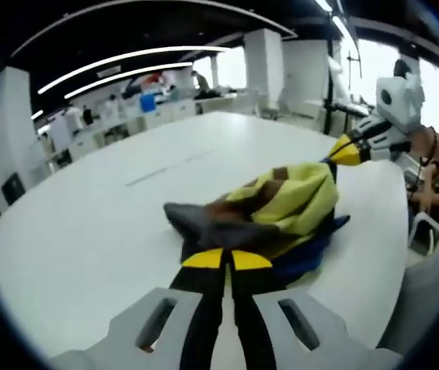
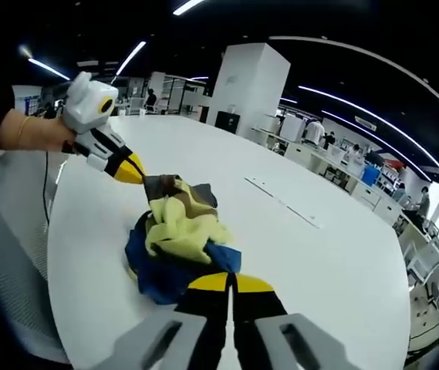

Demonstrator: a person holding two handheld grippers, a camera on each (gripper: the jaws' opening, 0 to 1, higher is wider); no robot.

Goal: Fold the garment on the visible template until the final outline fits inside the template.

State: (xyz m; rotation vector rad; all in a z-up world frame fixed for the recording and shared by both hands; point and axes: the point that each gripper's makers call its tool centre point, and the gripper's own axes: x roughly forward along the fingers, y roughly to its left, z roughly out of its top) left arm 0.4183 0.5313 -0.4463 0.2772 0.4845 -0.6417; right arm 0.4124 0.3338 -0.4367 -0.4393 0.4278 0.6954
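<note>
We could not find the template: the crumpled garment [image 1: 281, 208] [image 2: 177, 239] covered whatever lay beneath it on the white table [image 1: 103, 231] [image 2: 312, 254]. Its folds hid most of its own shape, so front and back stayed unclear. The left gripper [image 1: 227, 259] [image 2: 130, 171] and right gripper [image 1: 346, 154] [image 2: 231, 283] tips sat pressed into cloth; grip depth was hidden. Background desks and people were too small and blurred. The table's far end ran off the left gripper view.

garment [image 1: 281, 212] on table [image 1: 88, 231] (between tongs)
</note>
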